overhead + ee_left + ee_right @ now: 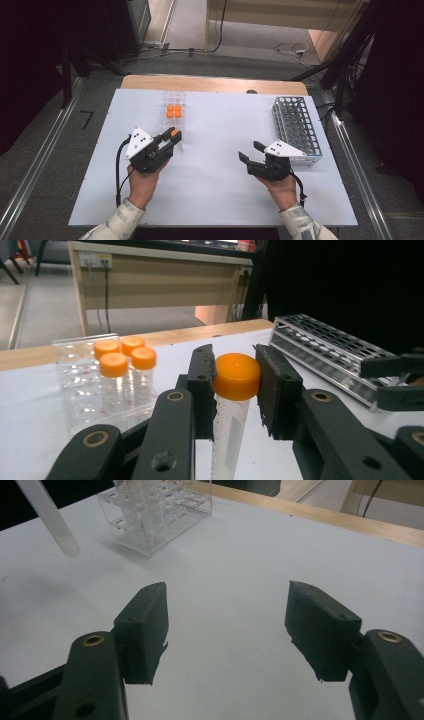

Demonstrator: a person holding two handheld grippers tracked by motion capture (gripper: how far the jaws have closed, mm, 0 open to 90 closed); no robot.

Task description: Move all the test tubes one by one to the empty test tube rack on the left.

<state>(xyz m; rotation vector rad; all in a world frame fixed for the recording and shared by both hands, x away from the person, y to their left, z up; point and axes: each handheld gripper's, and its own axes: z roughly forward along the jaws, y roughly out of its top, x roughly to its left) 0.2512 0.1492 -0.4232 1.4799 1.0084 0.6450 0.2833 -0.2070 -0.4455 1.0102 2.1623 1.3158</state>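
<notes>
My left gripper (170, 139) is shut on the orange cap of a clear plastic tube (236, 376), which hangs upright between the pads just above the white tabletop (215, 190). The tube's rounded lower end (50, 517) hangs free at the upper left of the right gripper view. Just beyond the left gripper stands a clear plastic rack (174, 116) holding several more orange-capped tubes (114, 365). My right gripper (250, 150) hovers at the right of the table, its jaws wide open with nothing between them (227, 625).
A metal grid rack (296, 126) stands at the right of the table, close behind the right gripper, also seen as the metal rack (330, 352). A wooden strip (215, 84) runs along the far side. Cables lie on the floor beyond.
</notes>
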